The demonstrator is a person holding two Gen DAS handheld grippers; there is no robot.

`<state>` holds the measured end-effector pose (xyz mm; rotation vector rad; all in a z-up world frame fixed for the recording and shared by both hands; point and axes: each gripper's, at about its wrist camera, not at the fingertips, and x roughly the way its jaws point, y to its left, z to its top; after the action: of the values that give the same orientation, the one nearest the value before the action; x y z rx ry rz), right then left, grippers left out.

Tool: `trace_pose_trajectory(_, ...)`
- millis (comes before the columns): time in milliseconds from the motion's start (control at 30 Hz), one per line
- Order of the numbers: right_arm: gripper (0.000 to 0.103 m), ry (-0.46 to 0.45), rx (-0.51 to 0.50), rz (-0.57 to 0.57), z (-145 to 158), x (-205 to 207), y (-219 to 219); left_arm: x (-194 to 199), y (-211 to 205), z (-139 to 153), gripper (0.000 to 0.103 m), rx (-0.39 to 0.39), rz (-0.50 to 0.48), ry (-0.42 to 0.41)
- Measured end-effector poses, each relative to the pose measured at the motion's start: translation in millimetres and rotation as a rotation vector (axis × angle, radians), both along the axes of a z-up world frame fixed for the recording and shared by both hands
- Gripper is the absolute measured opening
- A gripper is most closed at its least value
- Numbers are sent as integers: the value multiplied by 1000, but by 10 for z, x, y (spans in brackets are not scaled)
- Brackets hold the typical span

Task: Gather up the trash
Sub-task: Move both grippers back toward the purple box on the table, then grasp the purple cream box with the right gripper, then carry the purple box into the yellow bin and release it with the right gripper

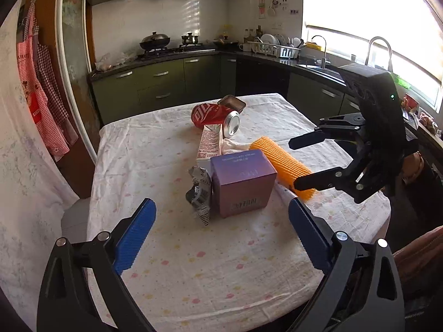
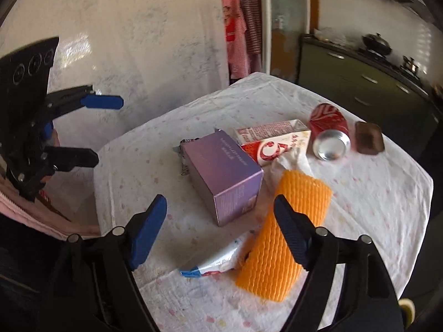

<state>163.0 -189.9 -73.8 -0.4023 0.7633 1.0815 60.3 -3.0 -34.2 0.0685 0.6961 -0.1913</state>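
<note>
Our left gripper and right gripper both hover spread wide, holding nothing. On the cloth-covered table before us sits the trash: a purple box, orange foam netting, a milk carton, and a red can lying on its side.

Left gripper: black plastic linkage, silver screw heads, ribbed blue finger pads. Right gripper: same build; green LED on housing, pink zippered sleeve behind.
</note>
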Motion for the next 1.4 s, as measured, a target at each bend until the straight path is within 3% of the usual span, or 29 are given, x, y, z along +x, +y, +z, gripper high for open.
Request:
trace_pose_trajectory(133, 79, -34, -82, 75, -76, 141, 233, -33, 148, -7, 95, -18, 37, 2)
trace_pose_trajectory(500, 79, 52, -125, 199, -239, 390, 533, -3, 244, -74, 95, -30, 58, 20)
trace_pose_trajectory(567, 75, 53, -132, 199, -264, 399, 550, 0, 253, -85, 95, -33, 61, 22)
trace_pose_trajectory(633, 62, 65, -142, 192, -296, 417, 562, 2, 264, -94, 95, -35, 63, 24)
trace_pose_trajectory(1033, 51, 39, -55, 123, -150, 132, 401, -30, 235, -95, 95, -35, 60, 20)
trace_pose_trajectory(1400, 51, 20, 1, 62, 103, -305, 68, -148, 50, -34, 95, -17, 30, -1)
